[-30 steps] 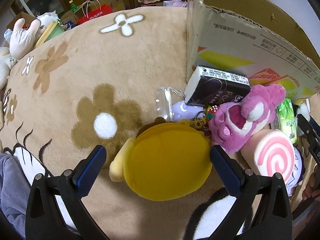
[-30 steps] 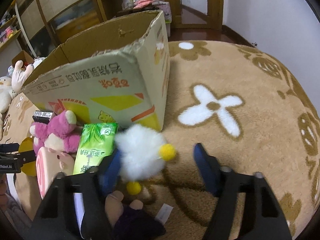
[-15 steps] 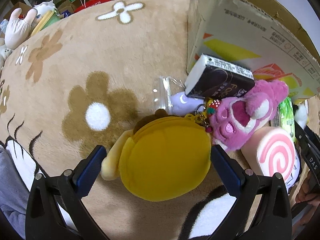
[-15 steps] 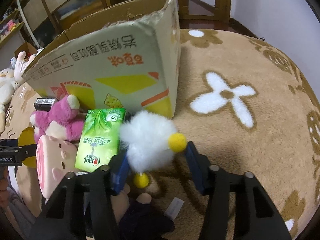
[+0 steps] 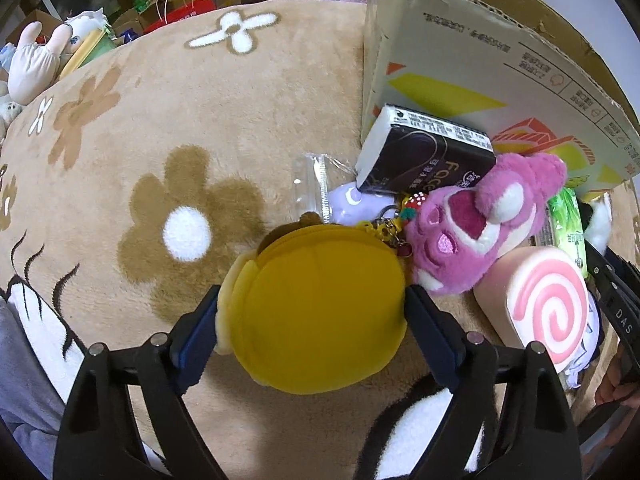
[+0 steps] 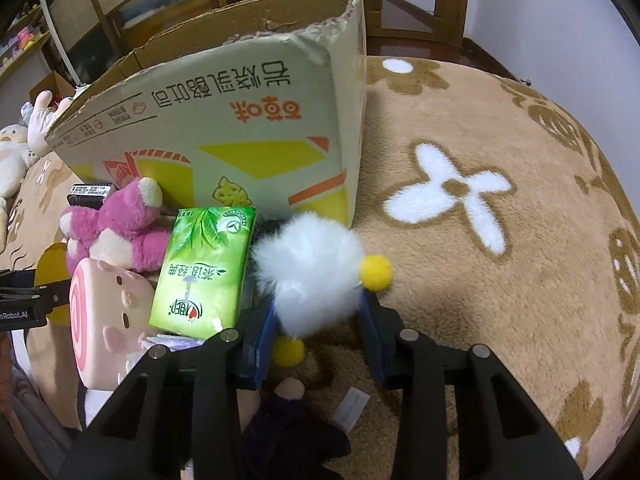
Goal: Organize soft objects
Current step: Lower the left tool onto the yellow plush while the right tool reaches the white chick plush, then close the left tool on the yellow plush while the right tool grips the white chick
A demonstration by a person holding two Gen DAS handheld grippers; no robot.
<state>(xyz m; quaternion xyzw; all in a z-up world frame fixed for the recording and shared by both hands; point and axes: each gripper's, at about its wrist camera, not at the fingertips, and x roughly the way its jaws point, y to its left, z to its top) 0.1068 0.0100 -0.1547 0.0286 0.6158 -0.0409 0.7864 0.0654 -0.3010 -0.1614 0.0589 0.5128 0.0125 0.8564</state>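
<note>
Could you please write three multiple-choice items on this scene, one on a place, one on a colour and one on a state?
1. Where does the green tissue pack lie?
A. inside the cardboard box
B. between the pink plush bear and the white fluffy toy
C. alone on the white flower of the rug

2. What colour is the round plush pouch in the left tongs?
A. yellow
B. blue
C. grey

3. How do the right tongs stand?
A. wide open above the rug
B. closed on the white fluffy toy
C. closed on the swirl roll squishy

Answers: 
1 B, the pink plush bear is on one side and the white fluffy toy on the other. 
2 A, its fabric is plainly yellow. 
3 B, both blue pads press the white fur.
</note>
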